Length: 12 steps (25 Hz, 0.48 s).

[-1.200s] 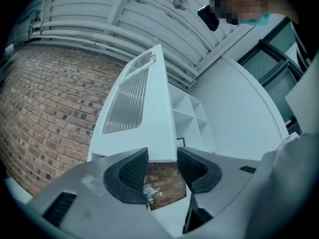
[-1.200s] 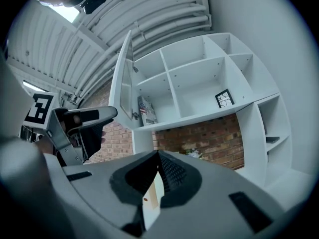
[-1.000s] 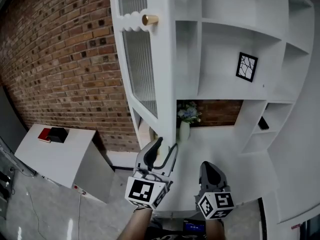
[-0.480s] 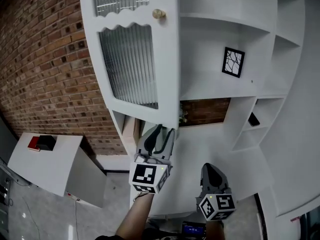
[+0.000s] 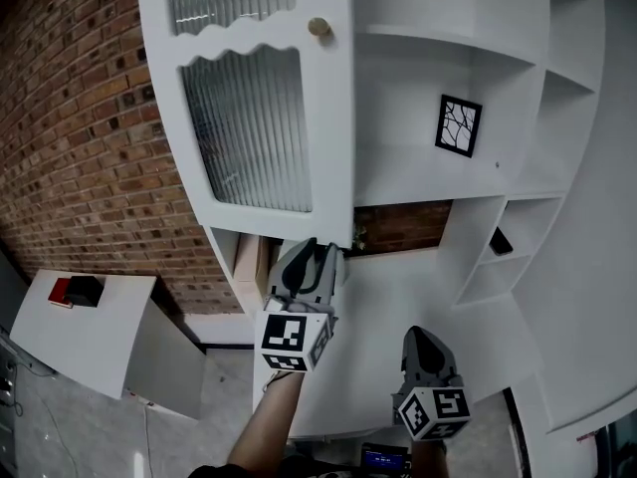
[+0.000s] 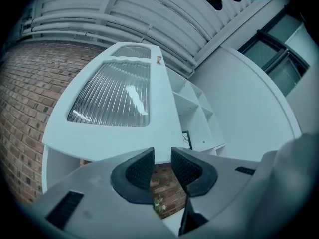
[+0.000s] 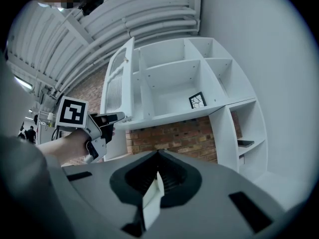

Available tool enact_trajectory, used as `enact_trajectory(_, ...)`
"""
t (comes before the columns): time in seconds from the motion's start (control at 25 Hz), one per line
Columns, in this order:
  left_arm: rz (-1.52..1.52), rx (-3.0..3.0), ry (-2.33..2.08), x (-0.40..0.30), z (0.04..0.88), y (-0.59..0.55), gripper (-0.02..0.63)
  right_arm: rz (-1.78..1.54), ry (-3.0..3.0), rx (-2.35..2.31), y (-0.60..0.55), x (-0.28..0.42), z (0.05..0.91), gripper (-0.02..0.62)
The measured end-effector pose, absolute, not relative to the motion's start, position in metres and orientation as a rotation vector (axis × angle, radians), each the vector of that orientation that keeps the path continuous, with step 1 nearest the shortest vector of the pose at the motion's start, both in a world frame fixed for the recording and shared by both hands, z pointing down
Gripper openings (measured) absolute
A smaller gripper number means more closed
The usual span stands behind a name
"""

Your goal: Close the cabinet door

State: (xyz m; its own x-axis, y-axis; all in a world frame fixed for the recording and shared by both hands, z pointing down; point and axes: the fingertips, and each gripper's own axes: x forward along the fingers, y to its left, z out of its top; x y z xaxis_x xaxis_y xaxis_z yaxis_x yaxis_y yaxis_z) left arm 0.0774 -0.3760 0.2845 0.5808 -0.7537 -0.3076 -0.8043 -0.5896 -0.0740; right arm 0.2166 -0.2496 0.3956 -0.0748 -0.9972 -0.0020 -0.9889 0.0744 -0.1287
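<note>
The door has its bottom corner right at the tips of the left tongs; their jaws have just been closing and stand a little apart, pinching nothing. The right tongs, lower down, are squeezed together.

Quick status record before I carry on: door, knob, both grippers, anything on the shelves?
door: ajar, swung out from the cabinet, ribbed glass
knob: gold, near the door's free edge, untouched
left gripper: at the door's bottom edge, fingers apart, just been closing, nothing between them
right gripper: lower, clear of the door, fingers together
picture: framed, inside the cabinet, right of the door
</note>
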Motion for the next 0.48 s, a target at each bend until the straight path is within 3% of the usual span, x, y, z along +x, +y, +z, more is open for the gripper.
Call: enact_trajectory(0.48, 0.413, -2.61, 1.33, 0.078, 0.285, -0.409, 0.028, -0.173, 2.25, -2.091, -0.264, 0.217, 0.406, 0.0)
